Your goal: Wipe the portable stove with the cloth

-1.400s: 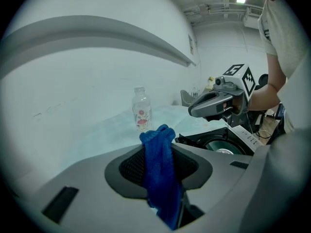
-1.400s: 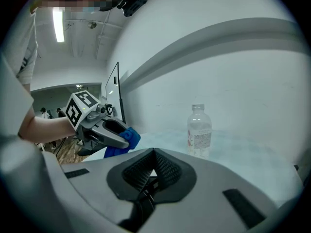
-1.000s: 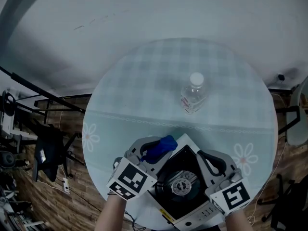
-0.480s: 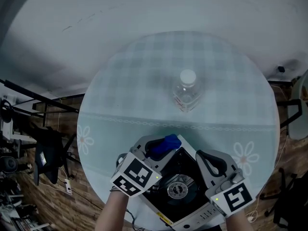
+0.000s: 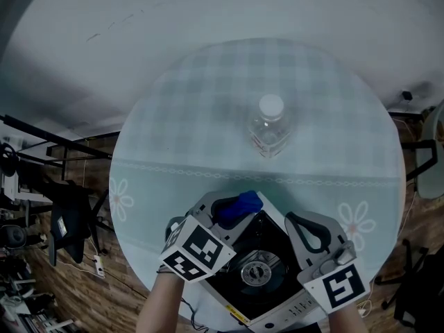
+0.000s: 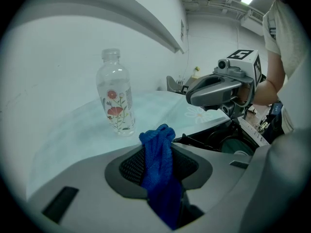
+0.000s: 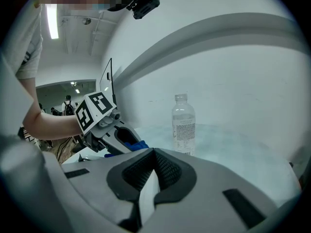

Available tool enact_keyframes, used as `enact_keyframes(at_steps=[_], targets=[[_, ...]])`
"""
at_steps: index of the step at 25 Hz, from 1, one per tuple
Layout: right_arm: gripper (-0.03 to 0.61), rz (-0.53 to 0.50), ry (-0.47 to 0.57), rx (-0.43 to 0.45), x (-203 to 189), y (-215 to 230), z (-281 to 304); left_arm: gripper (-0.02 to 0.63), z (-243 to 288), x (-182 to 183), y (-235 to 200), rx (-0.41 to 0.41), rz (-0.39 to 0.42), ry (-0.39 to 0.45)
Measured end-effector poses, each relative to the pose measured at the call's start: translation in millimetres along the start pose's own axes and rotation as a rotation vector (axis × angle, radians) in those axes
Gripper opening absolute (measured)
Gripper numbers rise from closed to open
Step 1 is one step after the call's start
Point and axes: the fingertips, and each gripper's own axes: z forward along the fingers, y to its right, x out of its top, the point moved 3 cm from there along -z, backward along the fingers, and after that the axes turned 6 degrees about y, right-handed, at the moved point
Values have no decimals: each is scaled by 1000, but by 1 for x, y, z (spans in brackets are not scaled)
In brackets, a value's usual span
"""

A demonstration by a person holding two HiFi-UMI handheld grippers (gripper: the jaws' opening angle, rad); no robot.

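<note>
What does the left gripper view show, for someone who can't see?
The left gripper pinches a fluffy blue cloth in its grey jaws. Beyond, a clear flower-printed plastic bottle stands on the pale table; the black-topped portable stove lies right.

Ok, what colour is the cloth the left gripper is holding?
Bright blue. The cloth shows best in the left gripper view.

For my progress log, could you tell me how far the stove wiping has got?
Done: left gripper grips the blue cloth. In hand: cloth at the portable stove's far corner; right gripper pinches its white edge. Left: wiping the black top, seemingly all of it.
</note>
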Motion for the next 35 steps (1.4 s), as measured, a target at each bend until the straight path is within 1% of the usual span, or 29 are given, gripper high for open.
enact_keyframes(at_steps=[4,9,16,23,29,35], targets=[[21,-9,-4,-4,0,0,0,141,1,0,0,-19,26,-36],[21,-21,-8,6,-1,-5,-1,138,1,0,4,-17,98,-101],[21,-17,-21,3,-1,-8,-3,133,-2,-3,7,-43,152,-174],[21,-26,-22,13,0,-14,-3,133,-9,-11,8,-71,189,-225],[21,-30,-16,26,3,-23,-6,133,-17,-19,13,-75,195,-244],[21,-35,-11,42,4,-34,-8,133,-24,-26,15,-69,197,-240]])
